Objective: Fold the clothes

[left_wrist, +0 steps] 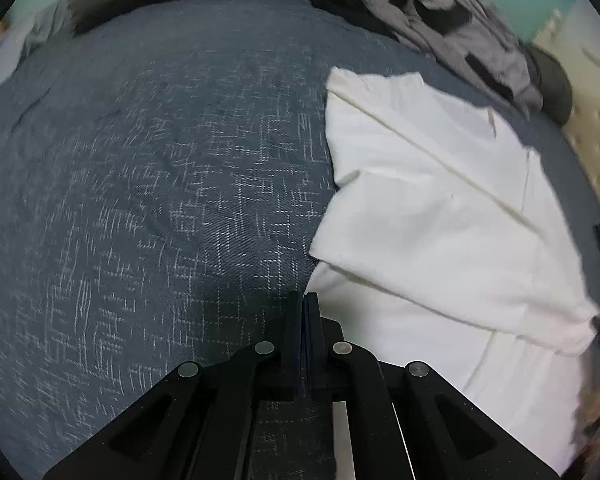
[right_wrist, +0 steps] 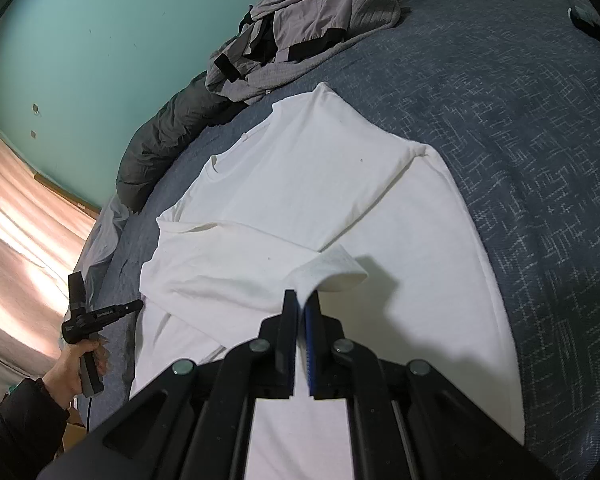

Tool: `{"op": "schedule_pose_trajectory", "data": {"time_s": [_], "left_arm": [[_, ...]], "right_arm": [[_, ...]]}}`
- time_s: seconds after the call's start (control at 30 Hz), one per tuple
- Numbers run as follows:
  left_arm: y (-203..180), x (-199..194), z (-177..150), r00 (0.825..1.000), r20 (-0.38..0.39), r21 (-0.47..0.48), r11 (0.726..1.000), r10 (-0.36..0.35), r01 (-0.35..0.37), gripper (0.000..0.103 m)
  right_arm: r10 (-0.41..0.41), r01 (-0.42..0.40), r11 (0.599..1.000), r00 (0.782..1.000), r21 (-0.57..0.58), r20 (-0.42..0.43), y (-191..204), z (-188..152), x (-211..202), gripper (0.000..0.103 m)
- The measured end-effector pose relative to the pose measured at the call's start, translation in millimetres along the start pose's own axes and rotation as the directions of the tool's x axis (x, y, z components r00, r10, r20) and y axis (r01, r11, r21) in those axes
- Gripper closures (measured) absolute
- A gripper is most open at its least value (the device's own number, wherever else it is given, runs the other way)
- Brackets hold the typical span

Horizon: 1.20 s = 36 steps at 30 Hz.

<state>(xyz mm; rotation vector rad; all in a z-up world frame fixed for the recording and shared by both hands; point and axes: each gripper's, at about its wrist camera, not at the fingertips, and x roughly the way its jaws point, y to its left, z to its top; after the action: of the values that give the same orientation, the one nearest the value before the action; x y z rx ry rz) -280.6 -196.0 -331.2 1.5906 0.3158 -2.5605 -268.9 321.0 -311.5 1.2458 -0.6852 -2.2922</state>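
In the left wrist view, the left gripper (left_wrist: 305, 300) has its black jaws pressed together with nothing visible between them, just at the left edge of the white long-sleeved cotton shirt (left_wrist: 440, 208), over the dark blue woven bedspread (left_wrist: 140, 180). The shirt lies flat on the bedspread, with one sleeve folded across its body. A crumpled pile of grey clothes (left_wrist: 452, 28) waits at the far edge of the bed. In the right wrist view, the right gripper (right_wrist: 301, 300) is closed on the cuff of the folded sleeve (right_wrist: 332, 266), which curls up a little above the shirt. At the left side of this view a hand (right_wrist: 74, 372) holds the other tool beside the bed. I judge the shirt is light, soft and limp, so it will sag and wrinkle; it is better to take it at a hem, cuff or shoulder seam. No container is visible in either view.
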Motion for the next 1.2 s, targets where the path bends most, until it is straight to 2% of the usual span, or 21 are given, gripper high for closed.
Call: {"op": "schedule_pose_trajectory", "data": {"time_s": [0.07,0.3,0.53,0.73,0.83,0.9,1.0,1.2], "left_arm": [[-9,4,0,0.999,-0.002,0.065,0.997,0.046,-0.046,0.102],[-3,-9,-2,0.997,0.001,0.046,0.996,0.073,-0.073,0.1],[8,-35,-18,0.998,0.038,-0.033,0.999,0.041,-0.04,0.1],[-21,-57,-43,0.994,0.102,-0.036,0.999,-0.036,0.04,0.1],[-41,-59,-60,0.989,0.101,-0.02,0.994,-0.106,0.109,0.099],[-50,-61,-70,0.986,0.105,-0.01,0.992,-0.126,0.128,0.098],[-57,-65,-85,0.98,0.134,-0.01,0.988,-0.149,0.152,0.096],[-47,-72,-104,0.973,0.18,-0.021,0.989,-0.143,0.149,0.093]], "right_arm": [[-0.001,0.001,1.0,1.0,0.002,0.001,-1,0,-1,0.1],[-0.003,0.003,1.0,1.0,0.015,0.003,-5,1,-2,0.1],[-0.011,0.011,1.0,1.0,0.022,0.002,-6,1,-1,0.1],[-0.035,0.033,0.997,0.999,0.073,0.033,-12,-3,-11,0.097],[-0.055,0.051,0.995,0.998,0.089,0.041,-14,-11,-19,0.087],[-0.058,0.055,0.993,0.998,0.108,0.025,-15,-18,-19,0.06],[-0.054,0.053,0.993,0.999,0.104,0.006,-10,-25,-17,0.057],[-0.139,0.138,0.99,0.989,-0.026,-0.044,10,-32,-5,0.057]]}}
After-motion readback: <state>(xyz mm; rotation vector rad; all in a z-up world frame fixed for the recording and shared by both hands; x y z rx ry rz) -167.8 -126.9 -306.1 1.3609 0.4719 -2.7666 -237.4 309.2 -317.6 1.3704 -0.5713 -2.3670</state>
